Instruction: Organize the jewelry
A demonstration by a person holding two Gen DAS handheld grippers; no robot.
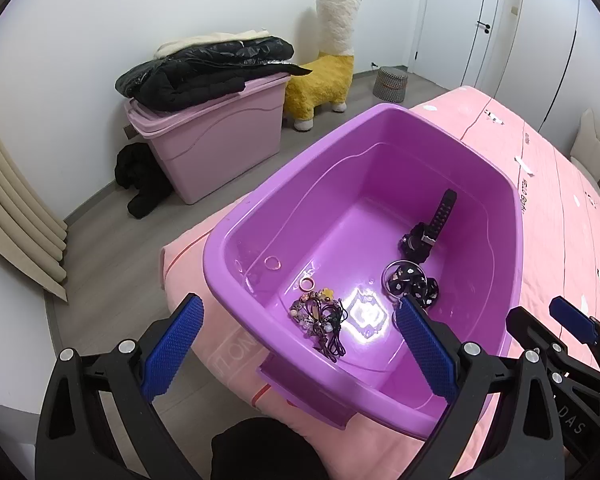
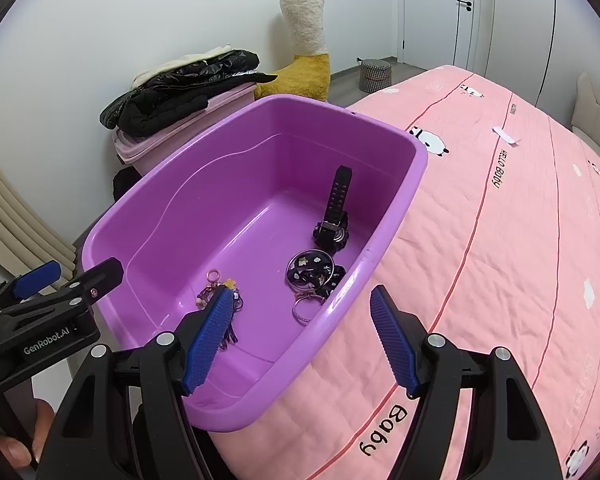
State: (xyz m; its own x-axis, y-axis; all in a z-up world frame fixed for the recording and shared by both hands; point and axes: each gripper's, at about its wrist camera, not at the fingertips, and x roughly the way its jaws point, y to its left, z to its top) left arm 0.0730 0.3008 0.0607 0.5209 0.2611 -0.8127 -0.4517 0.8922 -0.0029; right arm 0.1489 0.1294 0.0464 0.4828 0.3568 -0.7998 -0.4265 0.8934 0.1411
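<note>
A purple plastic bin (image 1: pixel 512 200) (image 2: pixel 416 168) stands on the pink bed. In it lie a black watch (image 1: pixel 428 228) (image 2: pixel 334 216), black patterned bangles (image 1: pixel 410 282) (image 2: pixel 310 270), a tangle of beaded bracelets and cords (image 1: pixel 320 320) (image 2: pixel 220 300), and small rings (image 1: pixel 308 283) (image 2: pixel 213 275). A thin bangle (image 2: pixel 306 308) leans on the near wall. My left gripper (image 1: pixel 300 344) is open and empty above the bin's near corner. My right gripper (image 2: pixel 300 340) is open and empty over the bin's right rim; it also shows in the left wrist view (image 1: pixel 556 320).
A pink quilt (image 2: pixel 520 260) covers the bed. On the floor stand a pink storage box (image 1: pixel 220 140) with black jackets (image 1: pixel 208 68) on it, a yellow plush alpaca (image 1: pixel 324 68) and a checked stool (image 1: pixel 390 84). A curtain (image 1: pixel 16 216) hangs at left.
</note>
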